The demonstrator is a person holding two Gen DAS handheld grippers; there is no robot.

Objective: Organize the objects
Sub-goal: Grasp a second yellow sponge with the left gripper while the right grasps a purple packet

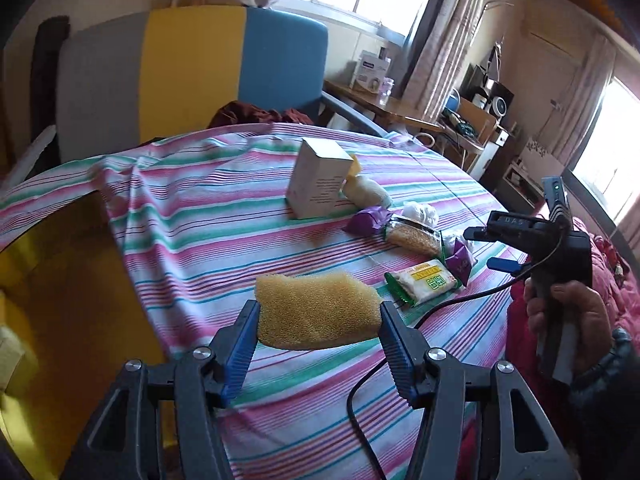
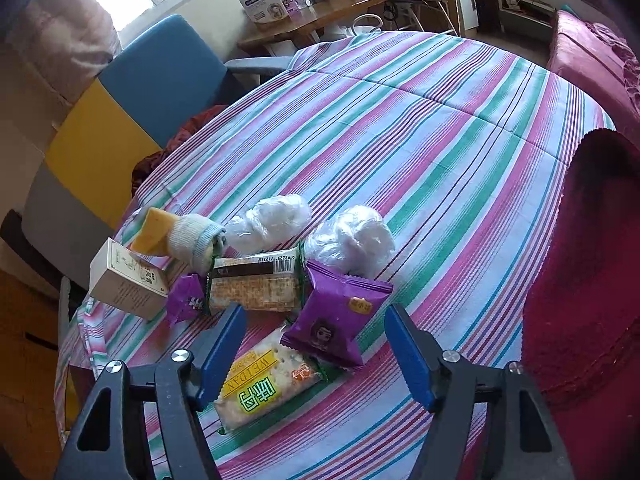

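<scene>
Sponge (image 1: pixel 318 310) is gripped in the left tool (image 1: pixel 318 334) above the bench's (image 2: pixel 440 140) near edge, while snacks (image 2: pixel 264 390) remain unsorted beneath the open right tool (image 2: pixel 316 354).

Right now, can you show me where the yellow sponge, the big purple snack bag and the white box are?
yellow sponge (image 1: pixel 318 310): left wrist view, middle of its porous top face.
big purple snack bag (image 2: pixel 340 320): right wrist view, centre of its printed front.
white box (image 1: pixel 316 184): left wrist view, its shaded front side.

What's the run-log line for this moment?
left gripper: shut on yellow foam sponge | right gripper: open above snack packets | striped tablecloth
</scene>
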